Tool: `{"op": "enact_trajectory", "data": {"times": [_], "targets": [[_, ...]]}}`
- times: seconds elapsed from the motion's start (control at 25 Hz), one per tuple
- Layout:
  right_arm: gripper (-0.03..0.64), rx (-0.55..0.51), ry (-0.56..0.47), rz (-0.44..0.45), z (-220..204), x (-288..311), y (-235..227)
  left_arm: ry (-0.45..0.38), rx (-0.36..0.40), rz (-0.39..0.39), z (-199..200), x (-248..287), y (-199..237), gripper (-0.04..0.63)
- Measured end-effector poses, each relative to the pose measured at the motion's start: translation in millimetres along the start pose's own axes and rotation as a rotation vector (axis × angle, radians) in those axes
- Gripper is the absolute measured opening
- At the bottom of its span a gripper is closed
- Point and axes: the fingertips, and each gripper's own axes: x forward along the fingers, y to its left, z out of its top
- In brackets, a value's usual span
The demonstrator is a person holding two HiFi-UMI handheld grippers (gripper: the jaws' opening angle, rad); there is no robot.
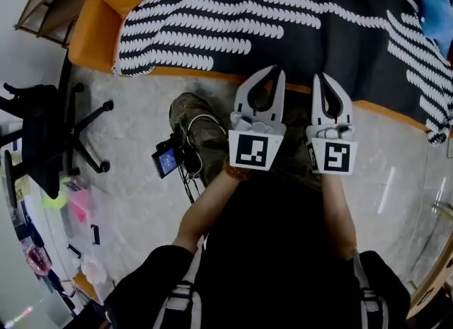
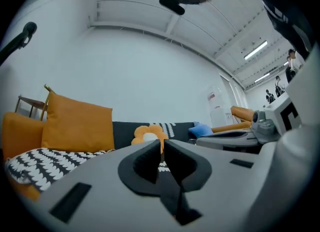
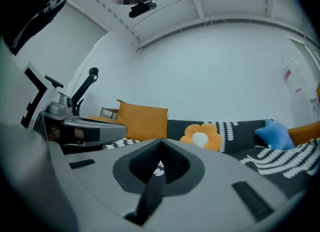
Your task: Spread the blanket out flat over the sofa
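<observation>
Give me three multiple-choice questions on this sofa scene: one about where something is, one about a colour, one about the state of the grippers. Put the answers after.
1. Where is the flower cushion?
A on the floor
B on the sofa
C on the office chair

2. What colours is the blanket?
A black and white
B red and green
C plain blue

3. How are the left gripper and the right gripper?
A both shut, empty
B both holding the blanket
C both wide open

Answers:
1 B, it sits up on the blanket-covered seat.
2 A, it shows white marks on black.
3 A, each gripper's jaws are closed with nothing between them.
</observation>
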Motion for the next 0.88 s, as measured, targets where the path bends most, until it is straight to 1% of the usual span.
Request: {"op": "enact_trajectory", "data": {"times": [0.08,0.16,0.28,0.36,0.4,0.44,0.52,0.56,0.72,0.88], "targets": [[0.005,0.010,0.013,0.011,-7,-5,-1,0.017,0.024,-0.018,-3,2,-10,0.040],[0.005,0.016,0.020,0.021,-10,-7,-2,0.013,0.026,-0.020,-3,3,-15,0.040],[0.005,-0.003,0.023,0.034,-8,-8,-1,0.002,0.014,-0.009,-3,2,-15,0.040],[0.005,-0.016,0.015,0.040,-5,-9,-1,-0.004,-0.019,0.012,-5,0,-14,0.040],[0.005,-0.014,-0.001,0.039,-2,-9,-1,0.000,-0.028,0.019,-7,-1,-14,0.040],[0.005,-0.003,-0.029,0.030,4,-8,-3,0.013,-0.017,0.014,-10,-1,-16,0.040],[0.005,0.022,-0.085,-0.003,17,-7,-11,0.047,0.026,-0.020,-17,1,-23,0.040],[0.005,0.024,-0.090,-0.015,17,-8,-16,0.055,0.033,-0.031,-19,2,-27,0.040],[0.005,0.001,-0.059,-0.019,9,-14,-28,0.060,-0.011,-0.012,-20,4,-30,0.040],[0.005,-0.012,-0.044,-0.006,4,-13,-39,0.079,0.004,0.012,-22,8,-27,0.040]]}}
